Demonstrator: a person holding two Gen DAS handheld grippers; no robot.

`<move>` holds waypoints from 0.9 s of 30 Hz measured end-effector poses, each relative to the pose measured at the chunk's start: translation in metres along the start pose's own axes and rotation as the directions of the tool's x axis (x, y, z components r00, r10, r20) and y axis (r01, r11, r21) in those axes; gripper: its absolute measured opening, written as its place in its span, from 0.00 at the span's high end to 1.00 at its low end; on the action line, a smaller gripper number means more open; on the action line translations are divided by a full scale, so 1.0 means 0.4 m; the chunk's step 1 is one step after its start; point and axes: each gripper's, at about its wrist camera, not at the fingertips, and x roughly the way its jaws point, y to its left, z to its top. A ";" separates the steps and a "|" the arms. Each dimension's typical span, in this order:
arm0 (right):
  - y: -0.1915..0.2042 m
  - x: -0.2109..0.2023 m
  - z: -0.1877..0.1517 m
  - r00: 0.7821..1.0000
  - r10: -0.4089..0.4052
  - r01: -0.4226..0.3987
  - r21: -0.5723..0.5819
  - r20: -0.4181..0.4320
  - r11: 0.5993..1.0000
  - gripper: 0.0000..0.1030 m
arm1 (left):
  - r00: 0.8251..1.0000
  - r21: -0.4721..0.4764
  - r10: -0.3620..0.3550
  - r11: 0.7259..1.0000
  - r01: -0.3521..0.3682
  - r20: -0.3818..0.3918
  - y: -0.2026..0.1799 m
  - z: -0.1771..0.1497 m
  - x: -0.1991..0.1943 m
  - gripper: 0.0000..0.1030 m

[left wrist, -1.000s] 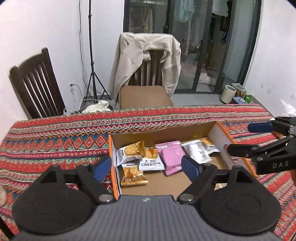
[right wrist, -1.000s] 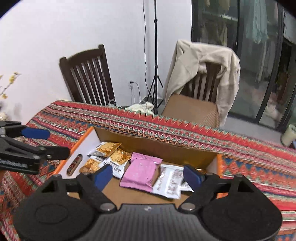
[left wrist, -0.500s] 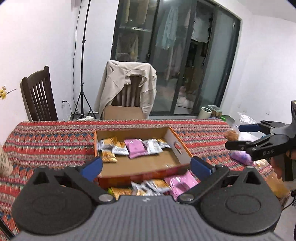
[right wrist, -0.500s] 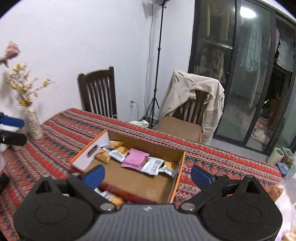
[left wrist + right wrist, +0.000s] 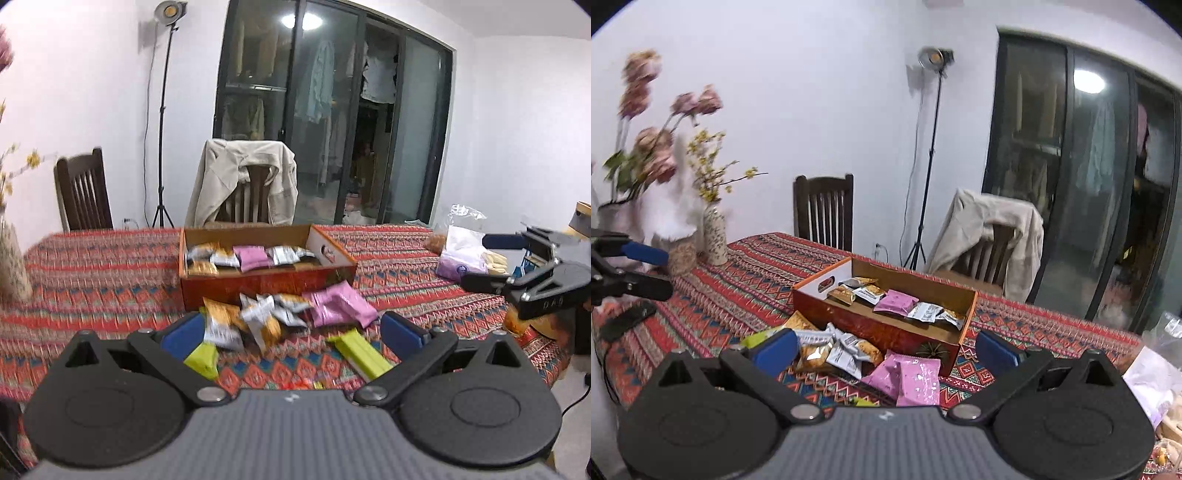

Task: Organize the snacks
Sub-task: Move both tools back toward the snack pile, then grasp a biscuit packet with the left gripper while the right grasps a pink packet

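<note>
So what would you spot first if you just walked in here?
Probably the cardboard box in the middle of the bright patterned tablecloth, with snack packets lined up inside. Next, the loose heap of snacks lying just in front of it, including a pink packet.

**What the views cut off or blur**

The cardboard box point(image 5: 266, 284) hides its floor behind the near wall in the left wrist view. Print on the loose snack packets point(image 5: 255, 321) is smeared. The flowers point(image 5: 653, 147) are motion-blurred. The right gripper point(image 5: 491, 262) runs off the picture's edge; a green packet point(image 5: 201, 360) lies partly behind a gripper finger.
</note>
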 end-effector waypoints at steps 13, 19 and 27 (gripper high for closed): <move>0.076 0.056 -0.221 0.997 -0.043 0.048 0.084 -0.070 0.995 0.00 | 0.989 -0.103 0.048 0.993 -0.063 -0.143 0.099 -0.142 0.078 0.00; 0.051 0.115 -0.257 0.991 -0.062 0.076 0.115 -0.119 0.990 0.00 | 0.988 -0.099 0.036 0.994 -0.051 -0.147 0.111 -0.142 0.164 0.00; -0.011 0.228 -0.263 0.988 -0.047 0.073 0.181 -0.145 0.981 0.03 | 0.990 -0.044 0.013 0.999 -0.020 -0.143 0.103 -0.113 0.332 0.22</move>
